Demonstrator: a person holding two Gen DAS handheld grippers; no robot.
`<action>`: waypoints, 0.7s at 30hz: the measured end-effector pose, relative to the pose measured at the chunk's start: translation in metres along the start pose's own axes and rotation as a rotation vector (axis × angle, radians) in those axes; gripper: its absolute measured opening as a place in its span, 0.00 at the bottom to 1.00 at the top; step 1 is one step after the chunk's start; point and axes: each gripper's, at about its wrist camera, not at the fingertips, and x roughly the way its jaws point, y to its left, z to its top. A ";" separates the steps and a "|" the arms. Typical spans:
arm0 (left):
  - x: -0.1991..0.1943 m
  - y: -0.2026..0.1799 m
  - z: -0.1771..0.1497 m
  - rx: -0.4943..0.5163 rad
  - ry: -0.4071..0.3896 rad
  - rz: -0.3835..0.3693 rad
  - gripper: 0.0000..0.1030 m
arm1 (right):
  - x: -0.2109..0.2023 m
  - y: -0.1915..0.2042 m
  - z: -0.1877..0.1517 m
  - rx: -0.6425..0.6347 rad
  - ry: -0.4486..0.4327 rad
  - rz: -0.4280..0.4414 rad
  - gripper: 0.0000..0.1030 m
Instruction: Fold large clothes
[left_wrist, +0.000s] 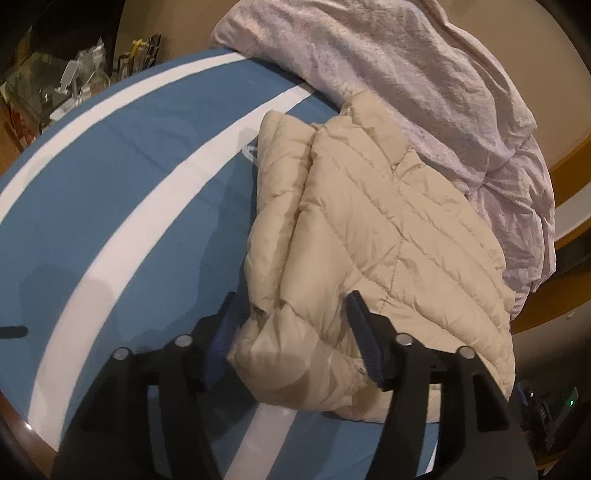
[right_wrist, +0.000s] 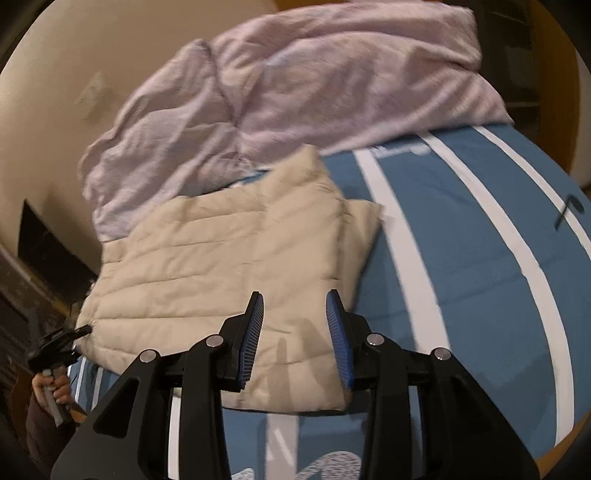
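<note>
A beige quilted puffer jacket (left_wrist: 373, 236) lies folded on a blue bed cover with white stripes (left_wrist: 122, 206). My left gripper (left_wrist: 291, 314) is open, its jaws standing on either side of a bunched corner of the jacket. In the right wrist view the jacket (right_wrist: 221, 258) lies flat, and my right gripper (right_wrist: 295, 314) is open and empty just above its near edge. The left gripper (right_wrist: 79, 330) shows there at the jacket's left corner, held by a hand.
A crumpled pale pink blanket (left_wrist: 424, 92) is heaped behind the jacket; it also shows in the right wrist view (right_wrist: 280, 88). Cluttered items (left_wrist: 74, 81) stand beyond the bed's far left edge. The blue cover (right_wrist: 461, 258) stretches to the right.
</note>
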 end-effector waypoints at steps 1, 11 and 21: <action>0.001 0.001 0.000 -0.007 0.004 -0.004 0.60 | 0.002 0.004 0.000 -0.013 0.008 0.007 0.36; 0.006 0.002 -0.001 -0.067 0.010 -0.023 0.61 | 0.032 0.012 -0.019 -0.075 0.068 -0.011 0.27; 0.011 0.000 0.001 -0.100 -0.006 -0.036 0.64 | 0.061 0.015 -0.038 -0.141 0.117 -0.060 0.26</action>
